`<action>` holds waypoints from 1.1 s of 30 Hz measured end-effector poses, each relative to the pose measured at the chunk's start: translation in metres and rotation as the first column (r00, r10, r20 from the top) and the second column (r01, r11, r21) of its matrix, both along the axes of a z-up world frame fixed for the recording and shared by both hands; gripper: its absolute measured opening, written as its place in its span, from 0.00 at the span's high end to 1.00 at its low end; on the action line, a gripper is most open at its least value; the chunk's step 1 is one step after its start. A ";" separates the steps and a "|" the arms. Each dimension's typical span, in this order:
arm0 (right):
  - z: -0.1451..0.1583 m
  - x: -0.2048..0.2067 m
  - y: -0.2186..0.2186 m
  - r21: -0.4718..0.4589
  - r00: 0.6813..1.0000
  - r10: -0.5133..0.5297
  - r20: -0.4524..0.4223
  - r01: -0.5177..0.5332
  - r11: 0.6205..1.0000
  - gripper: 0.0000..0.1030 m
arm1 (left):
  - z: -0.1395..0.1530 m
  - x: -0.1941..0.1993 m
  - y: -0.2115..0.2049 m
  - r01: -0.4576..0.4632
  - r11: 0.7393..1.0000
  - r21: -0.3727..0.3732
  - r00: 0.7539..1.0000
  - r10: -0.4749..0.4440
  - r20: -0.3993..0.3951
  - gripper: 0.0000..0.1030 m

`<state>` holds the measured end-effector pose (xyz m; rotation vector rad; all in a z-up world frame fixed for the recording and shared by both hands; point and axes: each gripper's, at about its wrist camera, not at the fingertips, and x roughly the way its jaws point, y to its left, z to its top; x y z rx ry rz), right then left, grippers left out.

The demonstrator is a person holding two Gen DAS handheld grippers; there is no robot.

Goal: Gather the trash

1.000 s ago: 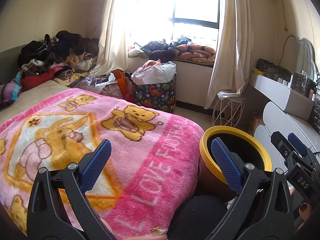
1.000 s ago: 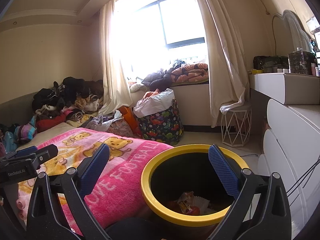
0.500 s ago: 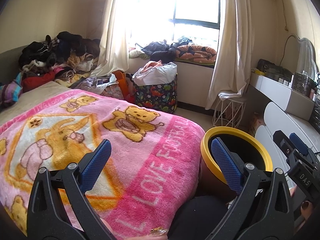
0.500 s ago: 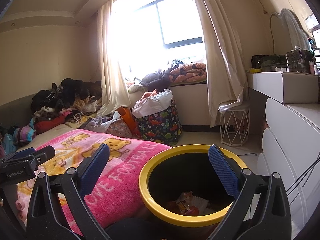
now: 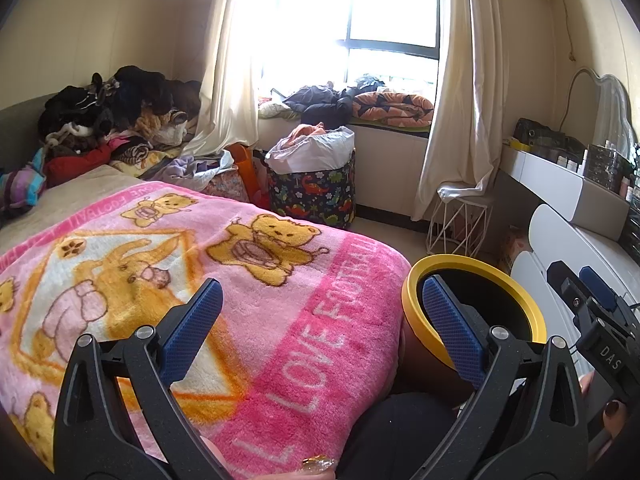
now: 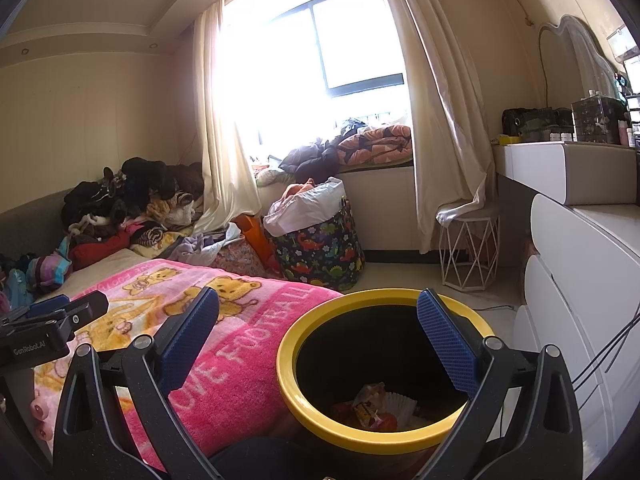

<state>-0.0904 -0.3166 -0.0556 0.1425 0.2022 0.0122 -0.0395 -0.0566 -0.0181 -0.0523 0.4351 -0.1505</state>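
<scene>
A black bin with a yellow rim [image 6: 304, 416] stands beside the bed, low in the right wrist view; wrappers and a white paper cup liner [image 6: 380, 408] lie at its bottom. My right gripper [image 6: 318, 334] hangs open over the near side of the bin, nothing between its blue pads. In the left wrist view the same bin [image 5: 536, 316] is at lower right, partly behind the right pad. My left gripper [image 5: 322, 318] is open and empty above the pink bear blanket [image 5: 248, 280]. A small crinkled golden wrapper [image 5: 318, 462] shows at the bottom edge.
A clothes heap [image 5: 112, 120] lies at the head of the bed. A dinosaur-print basket [image 6: 320, 244] and a white wire stool [image 6: 468, 248] stand by the window. White drawers [image 6: 580, 288] line the right side. A dark-clothed knee [image 5: 392, 432] shows low down.
Both views have drifted only slightly; the left wrist view shifted a little so the bin sits marginally further right. Both grippers stay open and empty.
</scene>
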 end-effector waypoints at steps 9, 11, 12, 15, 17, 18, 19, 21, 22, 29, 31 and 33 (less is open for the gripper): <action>0.000 0.000 -0.002 0.003 1.000 -0.002 -0.002 0.002 1.000 0.06 | 0.000 0.000 0.000 0.000 1.000 0.000 1.000 0.000 0.001 0.11; 0.000 0.000 -0.002 0.003 1.000 -0.005 -0.003 0.005 1.000 0.06 | 0.000 0.000 0.000 0.000 1.000 -0.001 1.000 0.000 0.001 0.11; -0.002 0.000 -0.002 0.004 1.000 -0.008 -0.004 0.008 1.000 0.06 | 0.000 0.000 0.001 0.000 1.000 0.000 1.000 0.000 0.001 0.11; -0.004 -0.001 -0.002 0.008 1.000 -0.013 -0.008 0.013 1.000 0.06 | 0.000 0.000 0.001 0.000 1.000 0.000 1.000 0.000 0.000 0.11; -0.005 -0.002 -0.001 0.009 1.000 -0.014 -0.009 0.014 1.000 0.06 | 0.000 0.000 0.000 0.000 1.000 0.000 1.000 0.000 0.000 0.11; -0.005 -0.002 -0.002 0.009 1.000 -0.016 -0.009 0.016 1.000 0.06 | 0.000 0.000 0.001 0.000 1.000 0.000 1.000 0.000 0.000 0.11; -0.005 -0.002 -0.002 0.009 1.000 -0.015 -0.008 0.015 1.000 0.06 | 0.000 0.000 0.000 0.000 1.000 0.000 1.000 0.000 0.000 0.11; -0.005 -0.002 -0.002 0.008 1.000 -0.015 -0.008 0.015 1.000 0.06 | 0.000 0.000 0.000 0.000 1.000 0.000 1.000 0.000 0.001 0.11; -0.005 -0.002 -0.002 0.008 1.000 -0.015 -0.008 0.015 1.000 0.06 | 0.000 0.000 0.000 0.001 1.000 0.000 1.000 -0.001 0.001 0.11; -0.006 -0.002 -0.001 0.010 1.000 -0.016 -0.010 0.016 1.000 0.06 | 0.000 0.000 0.000 0.000 1.000 0.004 1.000 0.000 0.000 0.11; -0.007 -0.002 0.000 0.008 1.000 -0.013 -0.013 0.013 1.000 0.06 | 0.000 -0.001 0.001 -0.002 1.000 0.011 1.000 0.002 -0.001 0.11; -0.008 -0.002 0.001 0.006 1.000 -0.008 -0.016 0.008 1.000 0.06 | 0.001 -0.001 0.004 -0.004 1.000 0.017 1.000 0.004 -0.002 0.11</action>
